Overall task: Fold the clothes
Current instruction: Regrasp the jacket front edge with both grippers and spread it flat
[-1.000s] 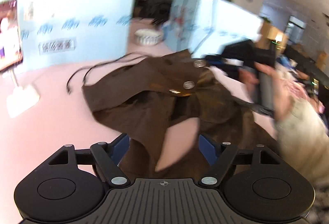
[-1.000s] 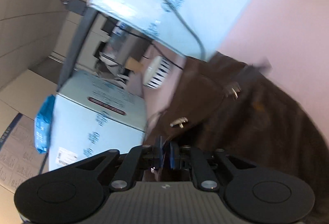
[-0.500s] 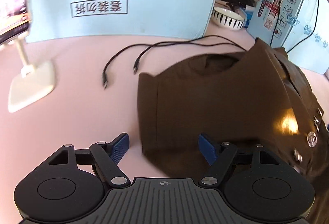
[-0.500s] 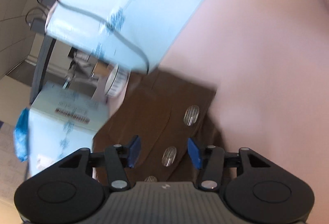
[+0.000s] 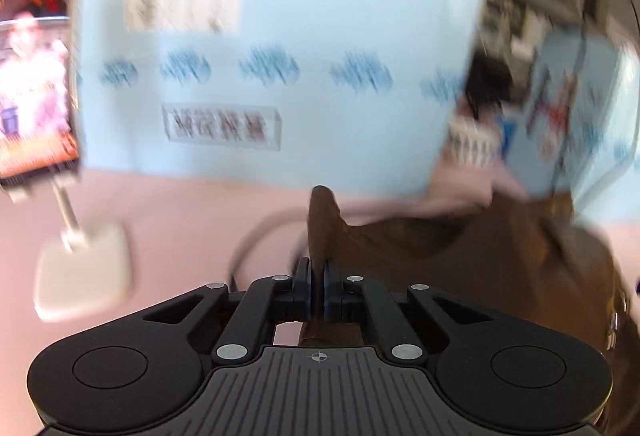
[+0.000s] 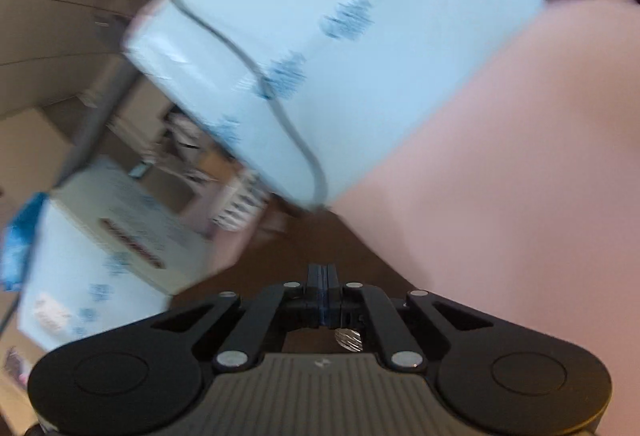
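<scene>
The brown garment point(image 5: 480, 268) lies before the blue box point(image 5: 280, 56), pinched by the closed left gripper point(image 5: 317, 290) and right gripper point(image 6: 323, 292). Thin holds could be lost if lifted fast.

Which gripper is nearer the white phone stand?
Left. The white phone stand sits just left of the left gripper, which pinches the brown garment. The right gripper view shows no stand.

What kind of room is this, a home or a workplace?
Probably a workplace or storeroom used as a test space, not a home. Big light-blue shipping cartons crowd a pink table, a screen on a stand plays video, and cluttered shelving sits behind.
</scene>
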`<state>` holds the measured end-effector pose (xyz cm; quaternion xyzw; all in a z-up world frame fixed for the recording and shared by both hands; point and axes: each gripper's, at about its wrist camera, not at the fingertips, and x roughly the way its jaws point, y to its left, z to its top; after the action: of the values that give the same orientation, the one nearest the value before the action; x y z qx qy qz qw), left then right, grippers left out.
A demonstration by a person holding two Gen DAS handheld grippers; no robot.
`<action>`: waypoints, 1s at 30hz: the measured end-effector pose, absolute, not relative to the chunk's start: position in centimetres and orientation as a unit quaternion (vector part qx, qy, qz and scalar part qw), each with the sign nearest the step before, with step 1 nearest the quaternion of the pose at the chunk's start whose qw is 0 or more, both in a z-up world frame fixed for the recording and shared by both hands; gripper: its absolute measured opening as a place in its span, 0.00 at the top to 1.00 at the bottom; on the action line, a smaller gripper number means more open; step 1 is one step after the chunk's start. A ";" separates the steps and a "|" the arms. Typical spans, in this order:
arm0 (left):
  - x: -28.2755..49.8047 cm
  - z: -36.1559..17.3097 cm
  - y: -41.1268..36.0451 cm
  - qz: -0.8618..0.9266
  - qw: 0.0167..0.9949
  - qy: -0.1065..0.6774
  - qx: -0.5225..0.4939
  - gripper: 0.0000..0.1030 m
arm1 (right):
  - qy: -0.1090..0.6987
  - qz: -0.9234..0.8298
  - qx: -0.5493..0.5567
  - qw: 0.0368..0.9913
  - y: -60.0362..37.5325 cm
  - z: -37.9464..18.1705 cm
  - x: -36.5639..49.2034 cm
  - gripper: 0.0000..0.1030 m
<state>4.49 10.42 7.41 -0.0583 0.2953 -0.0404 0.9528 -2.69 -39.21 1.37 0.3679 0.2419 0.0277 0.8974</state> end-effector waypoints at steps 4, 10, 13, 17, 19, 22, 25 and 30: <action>7.6 6.7 9.8 0.036 0.960 0.277 -0.018 0.86 | 0.342 0.083 0.345 0.870 -36.4 -0.3 -1.1 0.92; 8.4 5.1 11.3 0.057 0.923 0.380 -0.022 0.44 | 0.297 0.141 0.341 0.881 -38.4 1.2 -5.4 0.34; 5.3 6.7 12.8 0.057 0.933 0.356 -0.019 0.30 | 0.263 0.146 0.285 0.910 -40.2 3.9 -8.9 0.23; -1.8 9.8 15.0 -0.031 0.936 0.349 -0.027 0.22 | 0.290 0.176 0.172 0.925 -41.2 5.8 -14.3 0.17; -4.8 10.1 14.9 -0.101 0.920 0.378 -0.034 0.14 | 0.319 0.183 0.148 0.918 -41.0 5.6 -16.9 0.17; -10.7 9.3 13.9 -0.222 0.867 0.442 -0.060 0.13 | 0.372 0.167 0.168 0.898 -41.3 4.4 -21.2 0.17; -14.0 7.9 12.4 -0.257 0.830 0.483 -0.108 0.13 | 0.411 0.149 0.215 0.873 -41.9 3.3 -25.0 0.17; -15.1 5.6 9.5 -0.273 0.775 0.545 -0.166 0.13 | 0.412 0.118 0.262 0.864 -42.2 3.2 -29.0 0.19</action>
<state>-15.11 9.55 5.63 -0.1662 0.5452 -0.2728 0.7750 -28.96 -42.20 3.18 0.2623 0.4125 0.1183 0.8643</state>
